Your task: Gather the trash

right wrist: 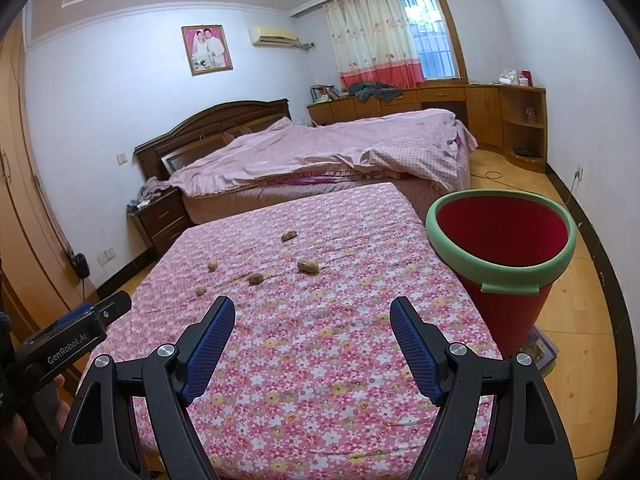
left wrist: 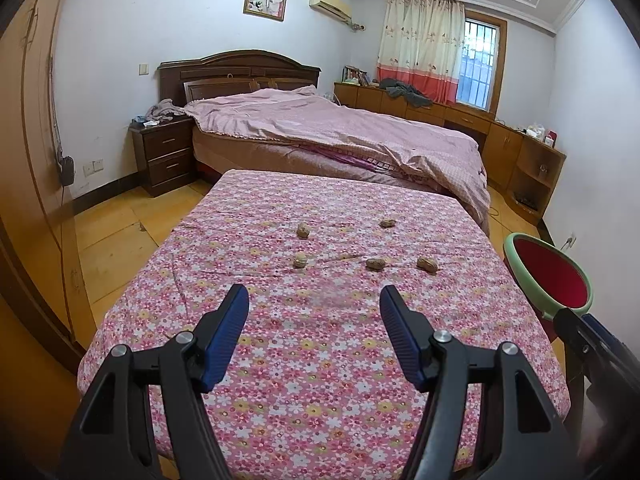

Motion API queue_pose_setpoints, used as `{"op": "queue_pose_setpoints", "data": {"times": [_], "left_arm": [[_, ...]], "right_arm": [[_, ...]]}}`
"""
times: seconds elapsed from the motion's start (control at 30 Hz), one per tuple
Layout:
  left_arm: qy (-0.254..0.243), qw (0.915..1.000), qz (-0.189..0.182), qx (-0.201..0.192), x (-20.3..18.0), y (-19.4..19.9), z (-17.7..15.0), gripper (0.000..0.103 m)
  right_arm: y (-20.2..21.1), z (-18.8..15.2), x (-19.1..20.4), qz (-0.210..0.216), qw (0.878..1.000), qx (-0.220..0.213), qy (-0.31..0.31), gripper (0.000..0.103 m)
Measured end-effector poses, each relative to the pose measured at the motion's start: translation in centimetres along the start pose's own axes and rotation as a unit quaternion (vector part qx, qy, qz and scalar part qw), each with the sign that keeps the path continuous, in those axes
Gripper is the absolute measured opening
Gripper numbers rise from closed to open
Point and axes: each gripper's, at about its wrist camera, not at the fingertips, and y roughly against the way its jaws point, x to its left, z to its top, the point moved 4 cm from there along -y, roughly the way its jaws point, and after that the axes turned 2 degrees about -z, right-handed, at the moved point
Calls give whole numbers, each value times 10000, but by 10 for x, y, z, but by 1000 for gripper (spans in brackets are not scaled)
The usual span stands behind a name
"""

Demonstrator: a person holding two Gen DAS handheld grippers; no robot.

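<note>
Tan peanut shells (left wrist: 303,230), mid-frame on pink floral cloth (left wrist: 320,360): likely light, brittle; pinch gently across waist. Left gripper (left wrist: 314,300), right gripper (right wrist: 312,312) spread wide, empty. Red green-rimmed bucket (right wrist: 500,276) at right.

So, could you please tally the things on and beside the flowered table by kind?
Peanuts: 5
Bin: 1
Total: 6

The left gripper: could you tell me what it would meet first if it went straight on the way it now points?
Probably the flowered cloth just short of the peanuts, since the open, empty left gripper tilts downward; the nearest peanut lies slightly beyond. Depth is uncertain.
</note>
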Motion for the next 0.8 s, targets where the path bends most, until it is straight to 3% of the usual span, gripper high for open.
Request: {"op": "queue_pose_setpoints", "data": {"times": [0.8], "left_arm": [[20,10000,0,16,2,0,0,68]], "right_arm": [[-3,-1,-2,2,10000,11,9,81]]}}
